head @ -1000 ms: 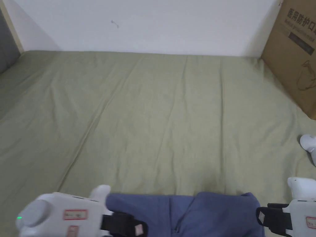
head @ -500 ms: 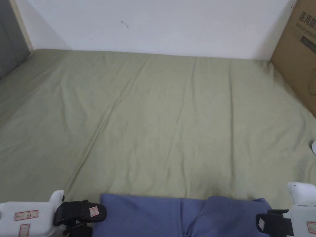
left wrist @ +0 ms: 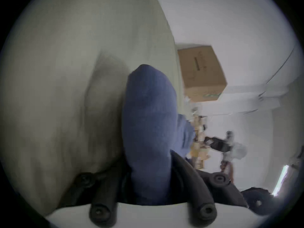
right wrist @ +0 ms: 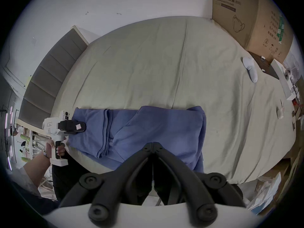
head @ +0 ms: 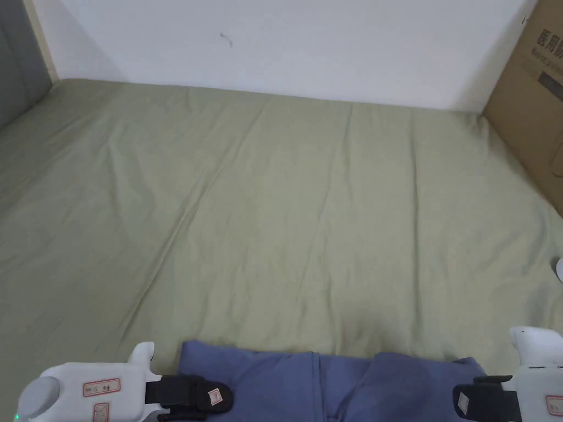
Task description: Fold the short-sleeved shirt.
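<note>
The folded blue cotton short-sleeved shirt (head: 330,384) lies on the olive-green sheeted bed (head: 286,209), at its near edge, spanning the space between the two tools. The left tool (head: 211,396), white-bodied with black jaws, sits at the shirt's left end; in the left gripper view the blue fabric (left wrist: 148,132) runs down between its two black jaws, so it seems to be grasping the shirt's edge, though that picture is blurred and the pinch itself is hard to make out. The right tool (right wrist: 153,143) hovers over the shirt's near right part with its jaw tips pressed together, clenched on nothing. In the right gripper view a hand (right wrist: 56,149) holds the left tool's grip. Beyond the right tool, a brown cardboard box (head: 530,104) stands against the white wall, and a small white handheld device (right wrist: 250,68) lies on the sheet near it.
</note>
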